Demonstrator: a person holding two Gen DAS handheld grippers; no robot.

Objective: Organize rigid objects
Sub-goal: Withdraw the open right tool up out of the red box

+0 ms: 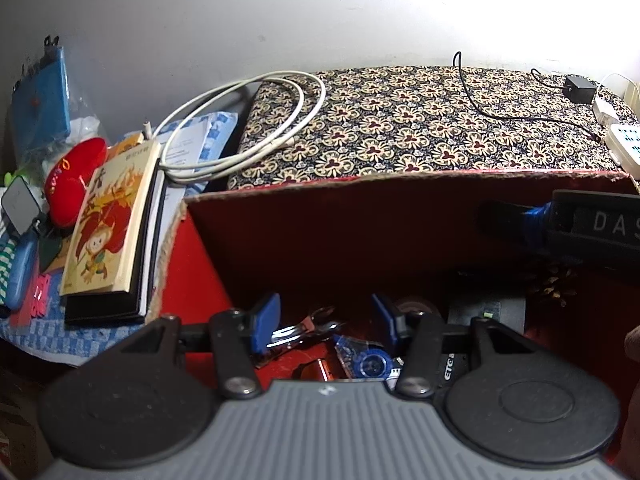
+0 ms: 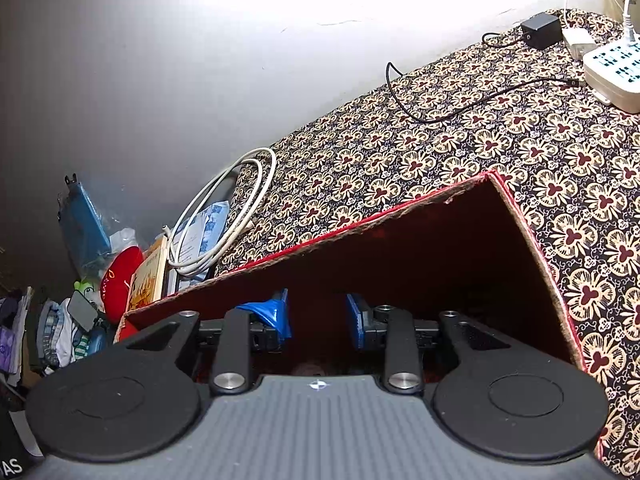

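My left tool [image 1: 326,326] hangs released inside the red box [image 1: 320,224], just above the watch [image 1: 372,362], which I should straddle squarely before closing.

Box mouth: the red box [image 1: 280,240] is open on top, so entry from above is free.
Box floor: crowded with small metal objects [image 1: 316,326].
Beyond box: patterned cloth [image 2: 460,152] mostly bare; black cable [image 2: 440,114] crosses it.
Left side: books [image 1: 112,232] and white cable [image 1: 248,120] block passage.

left gripper [image 1: 324,330]: grey ribbed body | black round discs, silver screws | blue fingers [image 1: 266,320] | right gripper [image 2: 318,320]: same
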